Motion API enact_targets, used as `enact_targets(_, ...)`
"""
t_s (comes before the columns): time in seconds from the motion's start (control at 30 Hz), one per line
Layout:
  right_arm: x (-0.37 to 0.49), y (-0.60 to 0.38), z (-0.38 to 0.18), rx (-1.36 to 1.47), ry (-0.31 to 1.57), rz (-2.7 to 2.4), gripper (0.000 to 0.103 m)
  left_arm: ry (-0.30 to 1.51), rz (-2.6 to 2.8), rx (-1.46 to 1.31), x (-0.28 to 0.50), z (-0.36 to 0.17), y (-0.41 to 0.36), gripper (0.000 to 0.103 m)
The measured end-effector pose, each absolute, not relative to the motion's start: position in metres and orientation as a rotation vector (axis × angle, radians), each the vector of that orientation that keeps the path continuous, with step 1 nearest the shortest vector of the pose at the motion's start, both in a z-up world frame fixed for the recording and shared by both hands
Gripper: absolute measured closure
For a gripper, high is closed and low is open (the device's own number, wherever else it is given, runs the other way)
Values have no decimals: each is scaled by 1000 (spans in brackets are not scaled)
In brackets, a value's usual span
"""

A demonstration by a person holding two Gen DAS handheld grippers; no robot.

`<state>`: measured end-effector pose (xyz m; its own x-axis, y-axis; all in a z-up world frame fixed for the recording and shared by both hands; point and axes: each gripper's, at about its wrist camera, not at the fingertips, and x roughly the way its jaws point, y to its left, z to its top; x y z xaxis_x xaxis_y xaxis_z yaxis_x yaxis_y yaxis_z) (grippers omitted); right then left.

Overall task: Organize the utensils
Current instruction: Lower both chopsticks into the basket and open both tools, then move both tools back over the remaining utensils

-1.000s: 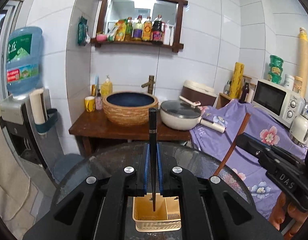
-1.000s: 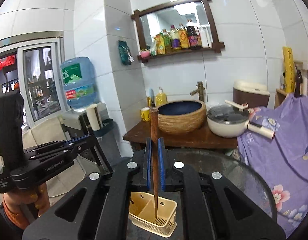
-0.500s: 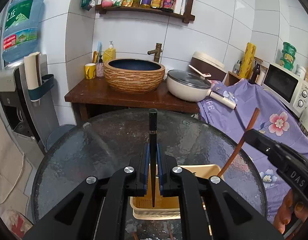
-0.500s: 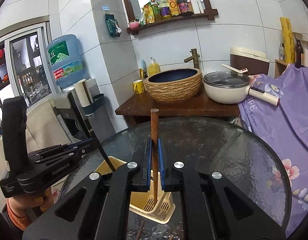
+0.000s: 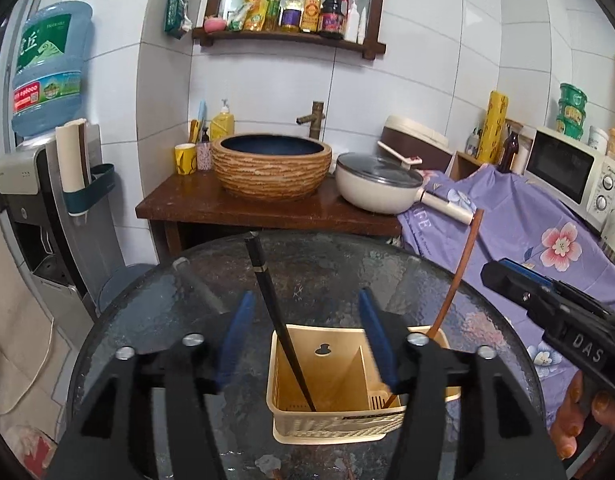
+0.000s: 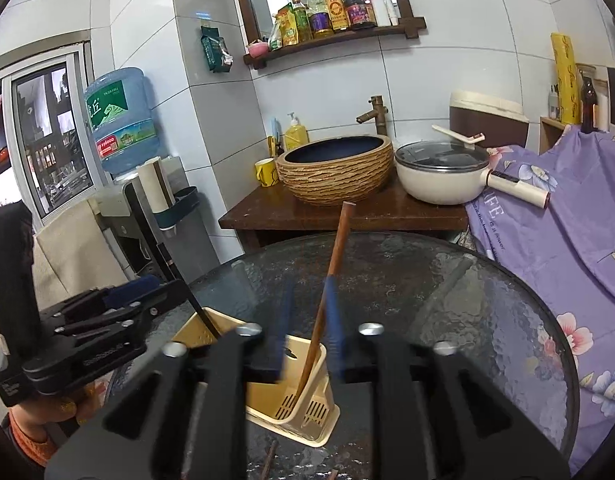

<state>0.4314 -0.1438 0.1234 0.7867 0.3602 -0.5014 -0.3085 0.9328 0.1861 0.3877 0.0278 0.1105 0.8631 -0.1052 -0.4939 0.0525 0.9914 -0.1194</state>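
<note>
The left tool (image 5: pixel 303 340) has just been opening; its blue pads (image 5: pixel 237 340) stand wide apart, and the black chopstick (image 5: pixel 281 332) between them touches neither. That chopstick leans up and left, its tip resting in the left compartment of the cream utensil basket (image 5: pixel 307 428).

The right tool (image 6: pixel 307 332) has also just been opening, less far. The brown chopstick (image 6: pixel 327 288) stands between its pads (image 6: pixel 335 328), close against the right one; whether it still touches that pad cannot be told. Its lower end sits on the slotted floor of the basket's right compartment, and it tilts up and to the right. A divider wall inside the basket keeps the two sticks apart.

The basket sits on the near part of a round glass tabletop (image 5: pixel 387 272), directly under both tools. A few more dark sticks (image 6: pixel 269 458) lie flat on the glass at the near edge, partly hidden by the tool bodies.

Behind the tabletop a wooden stand (image 5: pixel 211 208) carries a woven-looking basin (image 5: pixel 271 172), a yellow mug (image 5: pixel 185 159) and a lidded white pan (image 5: pixel 377 188). A purple flowered cloth (image 5: pixel 539 236) covers the furniture to the right, below a microwave (image 5: pixel 567 172). A water dispenser (image 5: pixel 47 76) stands to the left.
</note>
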Motion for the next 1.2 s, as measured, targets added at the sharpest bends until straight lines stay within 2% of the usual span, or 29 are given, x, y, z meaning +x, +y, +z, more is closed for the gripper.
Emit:
enact_targets(0.03,427,-145,124,99,541,350,48,515,-80,-104,385,112,29,35)
enact_targets(0.1,419,-148,125,96,520,343,46,492,-70,-104,374,113,31,20)
enact_targets(0.2,407,-152,123,83,523,340,44,474,-57,-73,356,109,30,7)
enact_targets(0.37,383,-160,104,57,576,334,35,512,-38,2,325,86,30,6)
enact_targets(0.7,336,-174,11,-16,833,227,35,684,26,20,283,11,49,6)
enact_targets(0.97,314,-160,-25,-55,914,221,49,756,42,-75,262,-18,68,7)
enact_targets(1.03,311,-158,-30,-57,926,219,50,770,38,-81,255,-24,68,9)
enact_targets(1.2,307,-152,-40,-60,952,215,52,816,-1,-101,244,-35,62,26)
